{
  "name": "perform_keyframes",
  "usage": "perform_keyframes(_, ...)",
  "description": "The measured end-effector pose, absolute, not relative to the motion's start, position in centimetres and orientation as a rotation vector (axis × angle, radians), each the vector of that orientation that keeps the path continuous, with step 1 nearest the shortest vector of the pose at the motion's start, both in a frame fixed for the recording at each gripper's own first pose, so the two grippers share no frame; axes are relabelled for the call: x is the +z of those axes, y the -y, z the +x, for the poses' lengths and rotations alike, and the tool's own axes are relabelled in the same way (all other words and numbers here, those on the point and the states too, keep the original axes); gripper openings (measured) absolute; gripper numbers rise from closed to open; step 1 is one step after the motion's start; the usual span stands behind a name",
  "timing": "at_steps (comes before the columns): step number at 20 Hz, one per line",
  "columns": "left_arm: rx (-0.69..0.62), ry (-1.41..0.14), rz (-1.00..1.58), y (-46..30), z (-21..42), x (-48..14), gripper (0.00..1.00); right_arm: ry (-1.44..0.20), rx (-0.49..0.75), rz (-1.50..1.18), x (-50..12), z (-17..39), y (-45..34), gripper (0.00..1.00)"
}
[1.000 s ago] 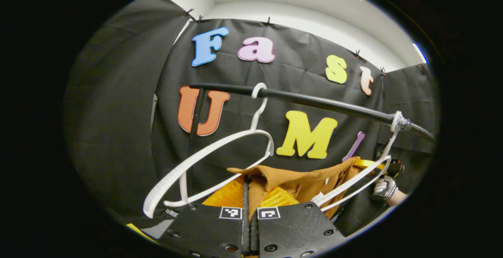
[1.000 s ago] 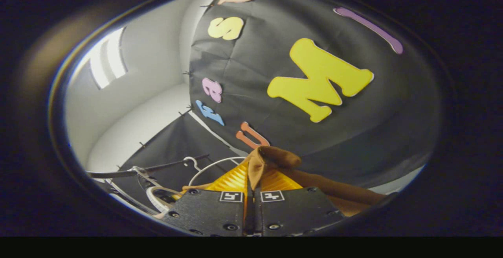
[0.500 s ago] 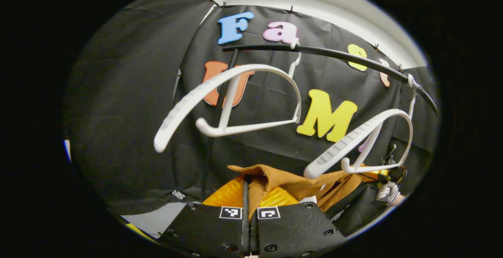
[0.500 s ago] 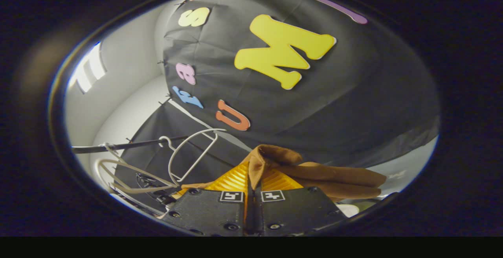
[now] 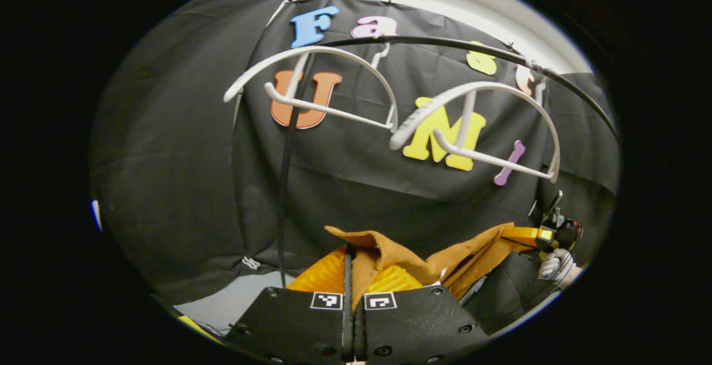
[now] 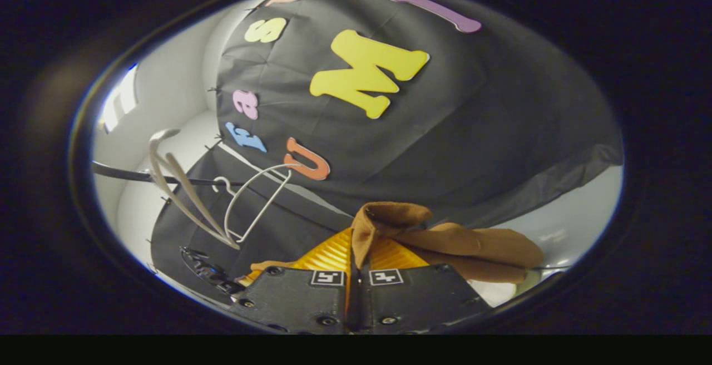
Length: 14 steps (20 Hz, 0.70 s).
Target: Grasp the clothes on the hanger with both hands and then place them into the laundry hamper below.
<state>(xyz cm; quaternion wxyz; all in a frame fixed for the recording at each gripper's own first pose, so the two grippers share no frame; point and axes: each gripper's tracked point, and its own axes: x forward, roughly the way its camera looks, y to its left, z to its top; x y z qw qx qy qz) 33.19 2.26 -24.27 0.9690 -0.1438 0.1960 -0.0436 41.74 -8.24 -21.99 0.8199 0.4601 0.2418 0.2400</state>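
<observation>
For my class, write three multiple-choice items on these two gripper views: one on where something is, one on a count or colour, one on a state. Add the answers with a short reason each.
1. Where do the white plastic hangers sit relative to the brown cloth garment?
A. Above it, on the black rail
B. Inside it
C. Below it

2. How many white hangers hang on the rail?
A. One
B. Two
C. Four

3. What state is the left gripper in?
A. Wide open, empty
B. Jaws shut on the garment
C. Shut on a hanger

Answers:
1 A, both hangers hang bare from the rail, above the garment.
2 B, two show in the left gripper view.
3 B, brown cloth sits pinched between its closed jaws.
</observation>
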Motion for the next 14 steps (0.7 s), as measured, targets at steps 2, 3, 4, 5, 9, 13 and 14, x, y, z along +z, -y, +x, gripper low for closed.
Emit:
perform_keyframes(2, -0.140, -0.386, -0.261, -0.4, 32.6, -23.4, 0.00, -0.513, 0.539, 0.970, -21.3, 39.3, 5.8, 0.03)
perform_keyframes(3, -0.167, -0.371, -0.250, 0.5, 32.0, -22.3, 0.01, -0.498, 0.562, 0.952, -20.3, 38.2, 4.4, 0.03)
perform_keyframes(4, -0.200, -0.348, -0.251, 1.6, 31.4, -21.1, 0.05, -0.492, 0.593, 0.932, -19.0, 37.0, 2.8, 0.03)
perform_keyframes(5, -0.236, -0.322, -0.252, 2.9, 30.8, -19.4, 0.04, -0.482, 0.623, 0.913, -18.0, 35.3, 1.2, 0.03)
perform_keyframes(9, -0.376, -0.225, -0.214, 7.8, 29.2, -13.1, 0.00, -0.441, 0.738, 0.822, -12.8, 30.5, -3.9, 0.03)
perform_keyframes(13, -0.456, -0.145, -0.227, 10.2, 27.5, -8.3, 0.00, -0.385, 0.840, 0.756, -7.4, 25.8, -8.7, 0.03)
perform_keyframes(14, -0.465, -0.131, -0.240, 10.3, 27.3, -7.3, 0.04, -0.375, 0.856, 0.737, -6.4, 25.1, -9.5, 0.03)
